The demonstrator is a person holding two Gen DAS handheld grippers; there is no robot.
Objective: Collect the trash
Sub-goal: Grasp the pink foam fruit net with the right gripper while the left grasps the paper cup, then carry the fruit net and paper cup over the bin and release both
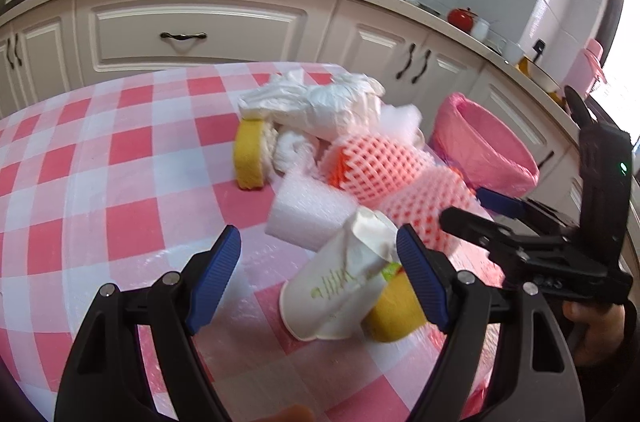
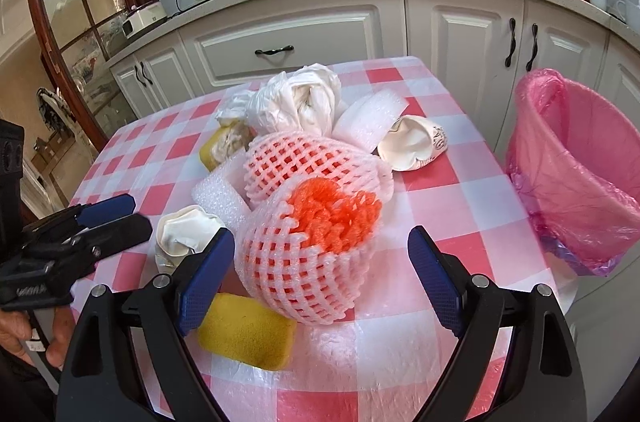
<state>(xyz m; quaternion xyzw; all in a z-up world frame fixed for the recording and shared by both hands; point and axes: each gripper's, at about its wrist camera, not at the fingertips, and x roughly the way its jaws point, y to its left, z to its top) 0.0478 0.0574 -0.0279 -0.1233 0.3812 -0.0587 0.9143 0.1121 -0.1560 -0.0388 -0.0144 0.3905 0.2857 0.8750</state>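
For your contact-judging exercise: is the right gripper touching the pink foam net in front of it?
Apart. In the right wrist view, the right gripper is open, and checked tablecloth shows between the foam net and the right-hand finger; the other pad sits beside it.

Bright daylight throughout, entering from a blown-out window [image 1: 624,78] at the right edge of the left wrist view. Soft, short shadows under the trash pile on the bench [image 2: 472,206]. Faint sheen on the plastic cover over the checked cloth. Motion blur on the crushed paper cup [image 1: 340,286] and foam net [image 1: 400,182] in the left wrist view; right wrist view noticeably sharper. Heavy fisheye bending of cabinet lines [image 2: 288,34] and worktop. Dark vignette in all corners.
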